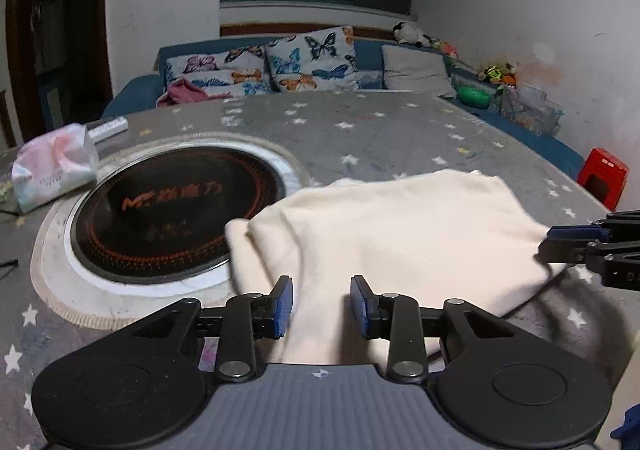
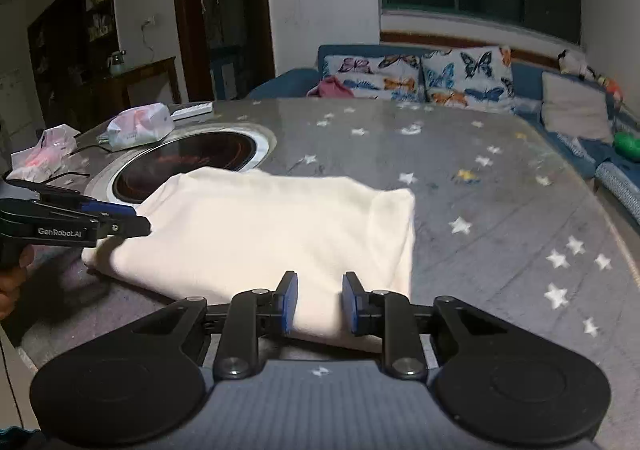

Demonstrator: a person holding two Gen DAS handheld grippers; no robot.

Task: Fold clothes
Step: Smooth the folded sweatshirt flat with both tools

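Note:
A cream garment [image 1: 400, 234] lies folded into a rough rectangle on the grey star-patterned table cover [image 1: 360, 129]; it also shows in the right wrist view [image 2: 272, 234]. My left gripper [image 1: 321, 304] is open, its blue pads on either side of the garment's near edge. My right gripper [image 2: 319, 300] is open over the garment's near right edge. The left gripper shows from the side in the right wrist view [image 2: 132, 219] at the garment's left edge. The right gripper shows in the left wrist view [image 1: 560, 246] at the garment's right corner.
A round black induction hob [image 1: 172, 213] is set in the table, left of the garment. A tissue pack [image 1: 52, 169] and a remote [image 1: 108, 127] lie at the far left. A blue sofa with butterfly cushions [image 1: 312, 61] stands behind the table. A red stool [image 1: 604, 177] stands at the right.

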